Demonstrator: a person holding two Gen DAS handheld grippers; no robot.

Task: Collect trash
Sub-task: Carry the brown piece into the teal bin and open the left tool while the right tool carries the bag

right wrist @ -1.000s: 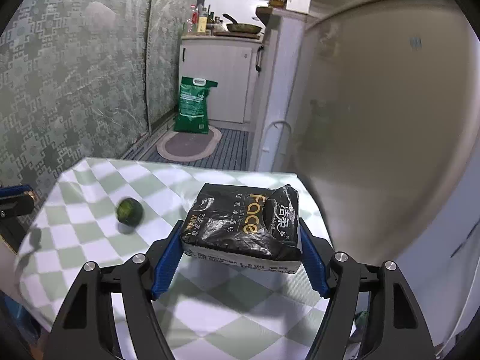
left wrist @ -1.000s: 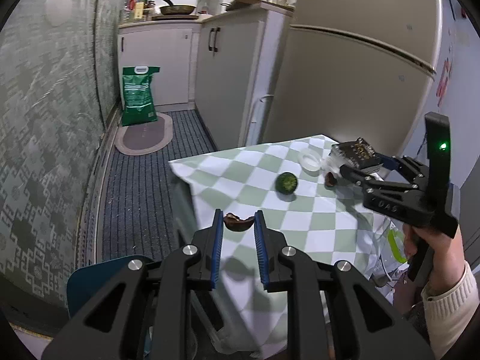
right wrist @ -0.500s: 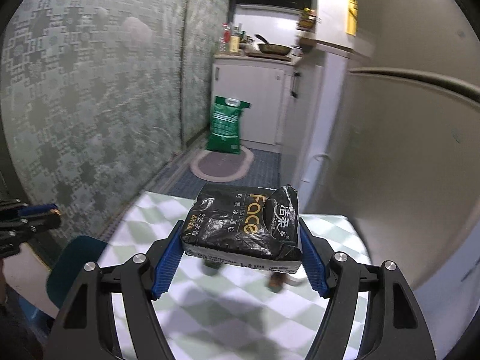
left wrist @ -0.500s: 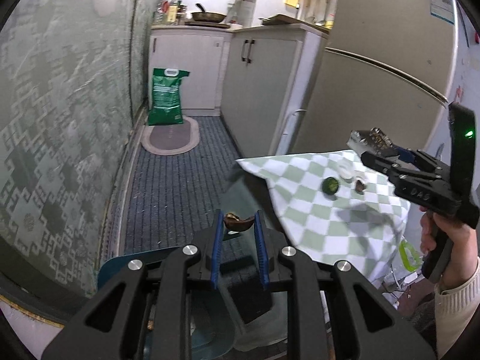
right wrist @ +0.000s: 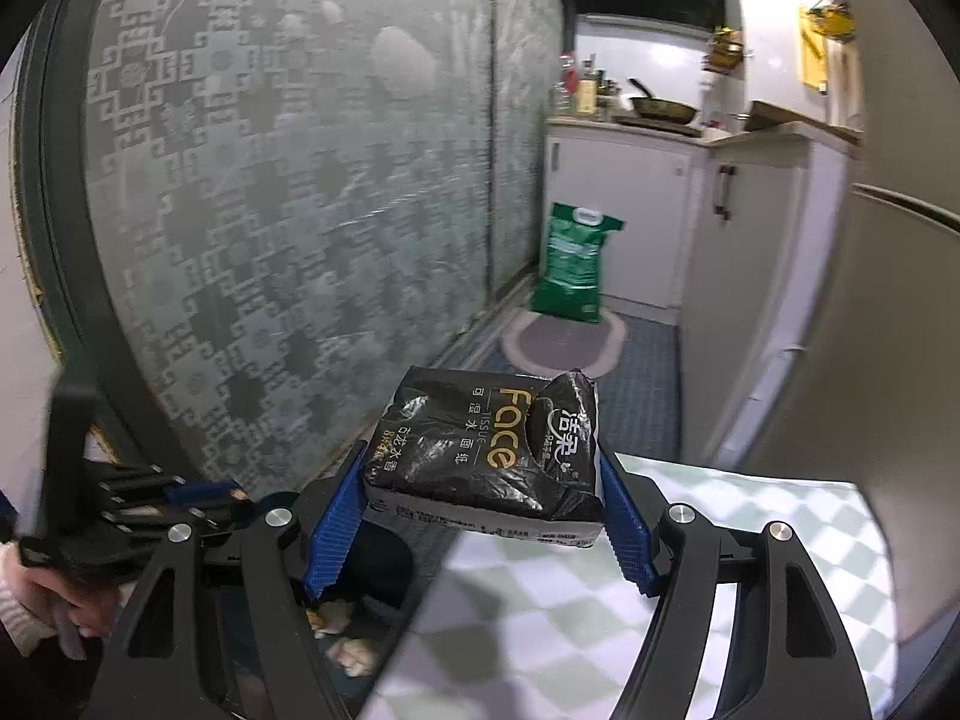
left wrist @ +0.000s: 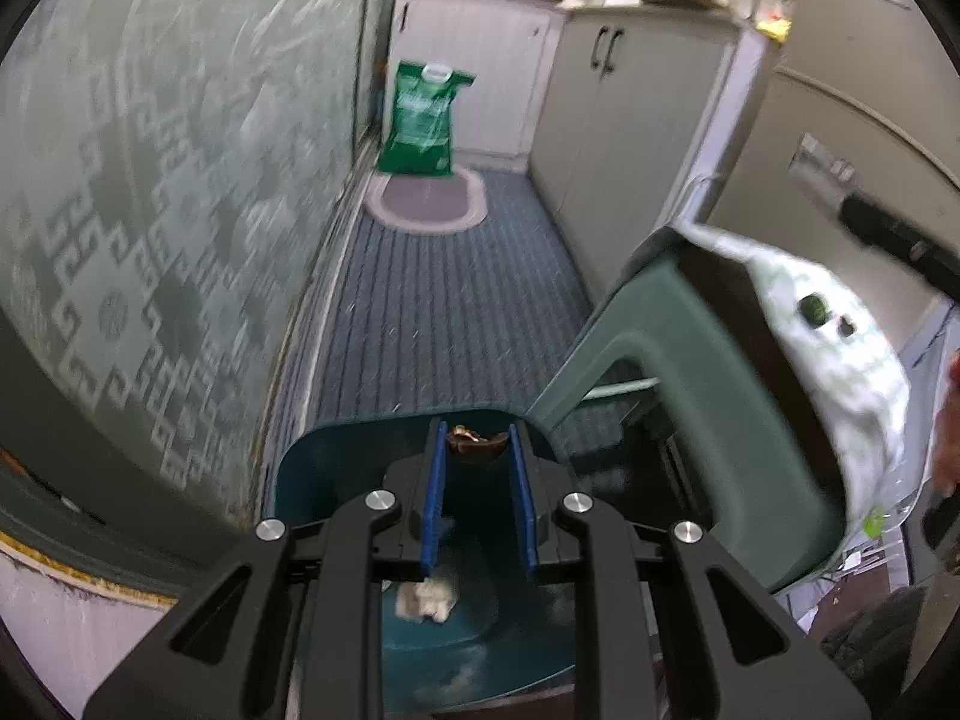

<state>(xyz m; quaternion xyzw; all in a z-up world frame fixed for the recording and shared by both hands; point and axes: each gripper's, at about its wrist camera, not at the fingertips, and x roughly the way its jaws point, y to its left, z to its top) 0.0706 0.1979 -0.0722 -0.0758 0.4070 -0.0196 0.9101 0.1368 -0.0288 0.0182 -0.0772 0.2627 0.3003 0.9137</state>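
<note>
My left gripper (left wrist: 476, 443) is shut on a small brown peel scrap (left wrist: 477, 443) and holds it over the open blue trash bin (left wrist: 336, 456) on the floor; crumpled white paper (left wrist: 426, 597) lies inside the bin. My right gripper (right wrist: 483, 483) is shut on a black "Face" tissue pack (right wrist: 489, 450), held above the left edge of the green-checked table (right wrist: 690, 570). The left gripper also shows in the right wrist view (right wrist: 198, 495) at lower left. A green round fruit (left wrist: 814, 307) and a small brown scrap (left wrist: 846, 327) lie on the table.
A green plastic chair (left wrist: 678, 360) stands between the bin and the table. A patterned wall (left wrist: 150, 192) runs along the left. A green sack (left wrist: 423, 117) and oval mat (left wrist: 429, 204) sit far down the floor by white cabinets (left wrist: 600, 120). A fridge (right wrist: 888, 300) is to the right.
My left gripper has swung left and down from the table to over the bin, still holding the peel. My right gripper has moved left towards the table's edge with the tissue pack.
</note>
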